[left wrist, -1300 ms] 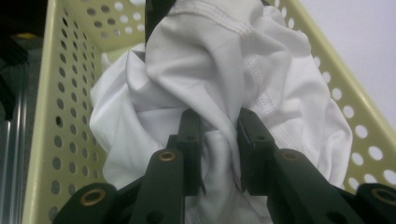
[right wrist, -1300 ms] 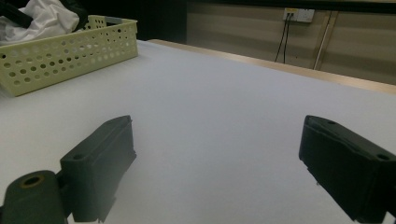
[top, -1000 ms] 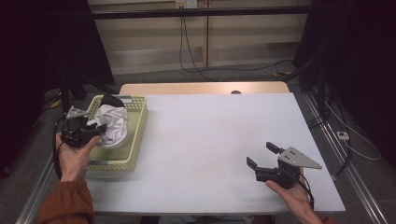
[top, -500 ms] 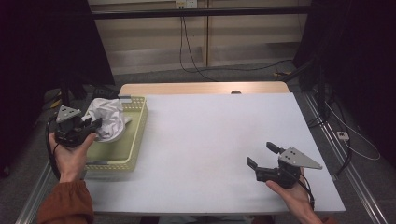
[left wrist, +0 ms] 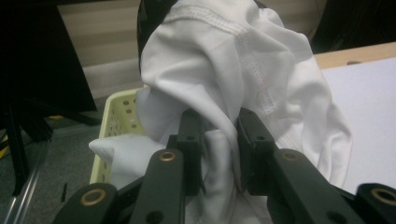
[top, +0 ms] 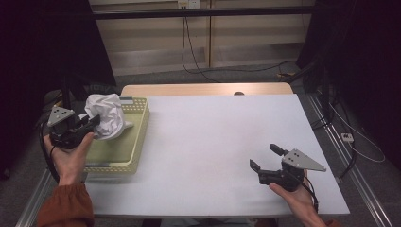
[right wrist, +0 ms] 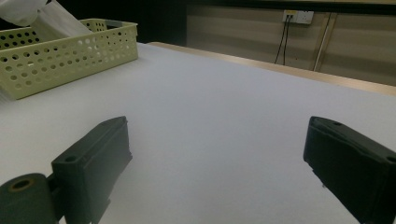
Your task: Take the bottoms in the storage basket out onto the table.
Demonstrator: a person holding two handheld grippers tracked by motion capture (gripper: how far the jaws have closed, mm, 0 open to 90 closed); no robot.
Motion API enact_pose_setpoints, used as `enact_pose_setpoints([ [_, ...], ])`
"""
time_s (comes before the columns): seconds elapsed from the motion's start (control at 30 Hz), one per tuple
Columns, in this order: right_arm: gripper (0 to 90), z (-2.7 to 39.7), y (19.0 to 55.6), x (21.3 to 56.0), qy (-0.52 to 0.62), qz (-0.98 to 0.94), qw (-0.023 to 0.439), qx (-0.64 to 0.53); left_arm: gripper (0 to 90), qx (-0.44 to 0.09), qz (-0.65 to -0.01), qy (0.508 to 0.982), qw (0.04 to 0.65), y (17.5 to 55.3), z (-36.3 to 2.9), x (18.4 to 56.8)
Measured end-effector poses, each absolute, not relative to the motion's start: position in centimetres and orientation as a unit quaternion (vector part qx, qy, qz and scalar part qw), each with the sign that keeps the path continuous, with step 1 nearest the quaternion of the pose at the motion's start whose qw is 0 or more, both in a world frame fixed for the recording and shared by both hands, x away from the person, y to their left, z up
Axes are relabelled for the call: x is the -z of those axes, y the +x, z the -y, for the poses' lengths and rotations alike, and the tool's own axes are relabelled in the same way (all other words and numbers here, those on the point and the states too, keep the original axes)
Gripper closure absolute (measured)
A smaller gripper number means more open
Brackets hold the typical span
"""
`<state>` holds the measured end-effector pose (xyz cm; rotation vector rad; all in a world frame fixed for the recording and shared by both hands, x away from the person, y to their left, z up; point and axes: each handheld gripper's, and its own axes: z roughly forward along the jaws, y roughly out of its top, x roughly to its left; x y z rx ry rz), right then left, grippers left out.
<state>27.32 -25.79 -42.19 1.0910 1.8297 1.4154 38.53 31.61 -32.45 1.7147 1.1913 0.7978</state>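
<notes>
— White cloth [top: 106, 116], bunched up, sits in the left claw [top: 90, 126]. Where is it, would you say?

— At the far left of the worktop [top: 208, 142], lifted above the pale yellow basket [top: 137, 124]. From the high view the bundle hangs over the basket's far left corner, clear of its floor as far as I can tell.

— And the grip itself?

— Closed on the cloth. In the left gripper view the two black jaws stand close together with a fold of the white fabric pinched between them, and the rest of the cloth billows up and over them. A stitched seam runs across the top of the bundle.

— Is any of the cloth touching the basket?

— A lower flap droops toward the perforated rim in the left gripper view; whether it touches I cannot tell.

— What about the right claw [top: 265, 158]?

— Open. It rests in the person's right hand at the near right of the worktop, well apart from the basket. In the right gripper view its jaws stand wide apart with bare white surface between them.

— Does that view catch the basket?

— Yes, off to the far left, its holed wall facing the camera, with a bit of the white cloth above it.
</notes>
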Motion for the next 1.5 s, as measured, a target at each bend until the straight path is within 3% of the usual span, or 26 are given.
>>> enact_pose_setpoints([
  [1.5,4.8,25.7,27.3,42.2,0.41,-0.687,0.282,-0.53,73.7,-0.37,-0.436,0.631,0.524,36.1,-30.8,29.3],
])
